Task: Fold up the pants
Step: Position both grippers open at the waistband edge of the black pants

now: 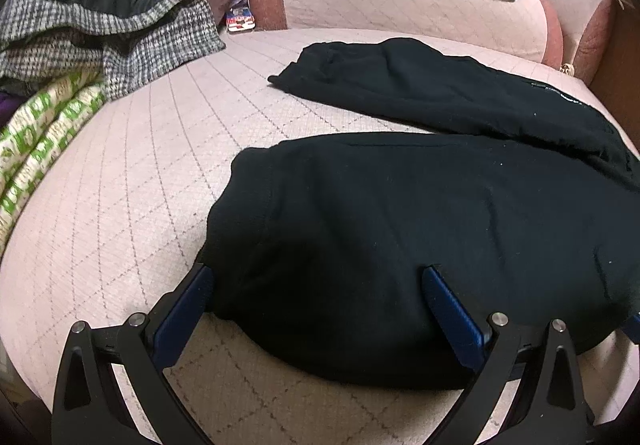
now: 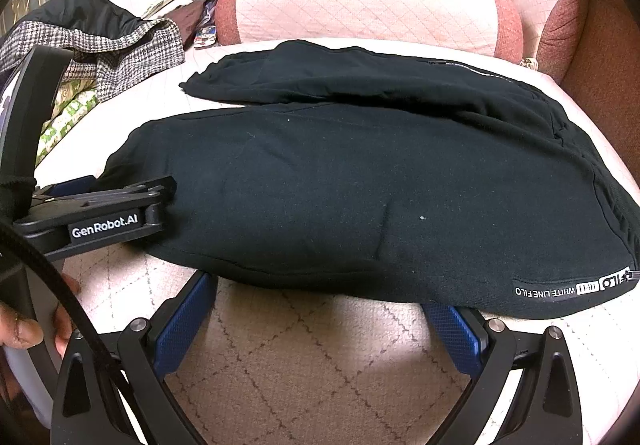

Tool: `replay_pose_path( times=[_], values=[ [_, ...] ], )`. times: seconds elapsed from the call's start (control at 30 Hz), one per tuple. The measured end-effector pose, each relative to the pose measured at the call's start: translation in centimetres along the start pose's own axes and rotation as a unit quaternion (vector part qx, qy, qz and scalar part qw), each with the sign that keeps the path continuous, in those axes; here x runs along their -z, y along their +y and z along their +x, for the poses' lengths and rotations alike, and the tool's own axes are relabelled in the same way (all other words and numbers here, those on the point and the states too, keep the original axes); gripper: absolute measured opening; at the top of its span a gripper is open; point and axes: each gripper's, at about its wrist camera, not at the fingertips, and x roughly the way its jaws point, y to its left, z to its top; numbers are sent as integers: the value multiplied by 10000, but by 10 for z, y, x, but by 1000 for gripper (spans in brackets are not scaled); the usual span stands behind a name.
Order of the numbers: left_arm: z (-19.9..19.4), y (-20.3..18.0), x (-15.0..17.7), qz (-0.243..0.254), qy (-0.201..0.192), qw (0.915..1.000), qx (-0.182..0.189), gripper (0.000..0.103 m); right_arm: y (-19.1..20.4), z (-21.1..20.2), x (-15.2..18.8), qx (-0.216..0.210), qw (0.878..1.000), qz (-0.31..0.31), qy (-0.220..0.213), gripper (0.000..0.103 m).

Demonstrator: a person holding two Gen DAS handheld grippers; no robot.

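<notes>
The black pants [image 2: 360, 197] lie spread on the pink quilted sofa seat [image 1: 132, 181], legs apart and pointing toward nine o'clock, waistband at three; no fold looks made yet. The left gripper [image 1: 316, 285], jaws wide, straddles the near leg's cuff without pinching it. The right gripper [image 2: 320, 301], equally wide, sits at the near hem, holding nothing. A checked coat [image 1: 120, 41] lies at ten o'clock.

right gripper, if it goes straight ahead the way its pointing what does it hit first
Most likely the near edge of the black fleece pants lying on the pink quilted sofa cover. The open right gripper has its blue pads already at that hem, though the exact gap is hard to judge.
</notes>
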Motion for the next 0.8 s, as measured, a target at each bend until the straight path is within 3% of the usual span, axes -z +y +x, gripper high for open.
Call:
replay_pose_path(
  times=[0.33,0.8],
  values=[
    [-3,6,3,257,117,9993,236,103,0,-1,0,0,10000,-26,22,103],
    [-13,9,17,100,35,9996,280,103,4,-6,6,29,9997,-219,110,103]
  ],
)
